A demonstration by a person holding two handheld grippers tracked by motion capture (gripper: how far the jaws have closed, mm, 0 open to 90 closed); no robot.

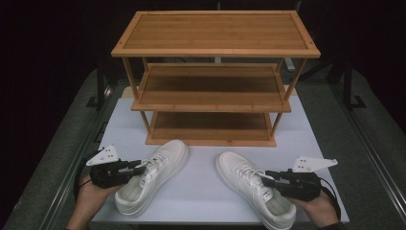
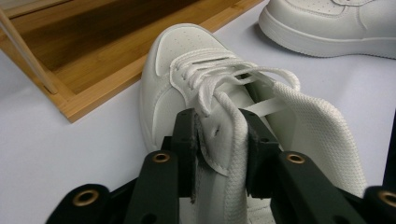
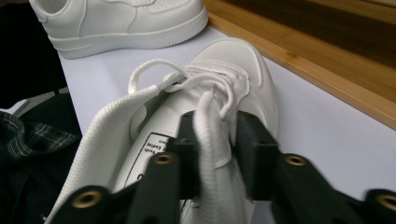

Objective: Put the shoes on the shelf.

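My left gripper (image 1: 140, 169) is clamped on the left shoe (image 1: 153, 175): in the left gripper view its two black pads press from either side on the padded collar edge and side wall of that white sneaker (image 2: 196, 84), just behind the laces. The toe of this shoe points away from my gripper, toward the bottom board of the wooden rack (image 1: 210, 129), which lies just beyond it on the white desk (image 1: 201, 191).

My right gripper (image 1: 267, 178) is closed on the right shoe (image 1: 253, 189) in the same way. In the right gripper view the jaws pinch the knitted collar edge of that sneaker (image 3: 233, 74), with the printed label on the tongue's inner side just to the side of my near jaw. Its toe also points ahead of my gripper, near the rack's front edge (image 3: 327, 70).

The two shoes lie apart from each other, toes angled toward one another, each one's heel end close to the hand that holds it. From each gripper's camera the other shoe shows farther off, resting flat on the desk.

The rack has three slatted shelves, standing ahead of both grippers.
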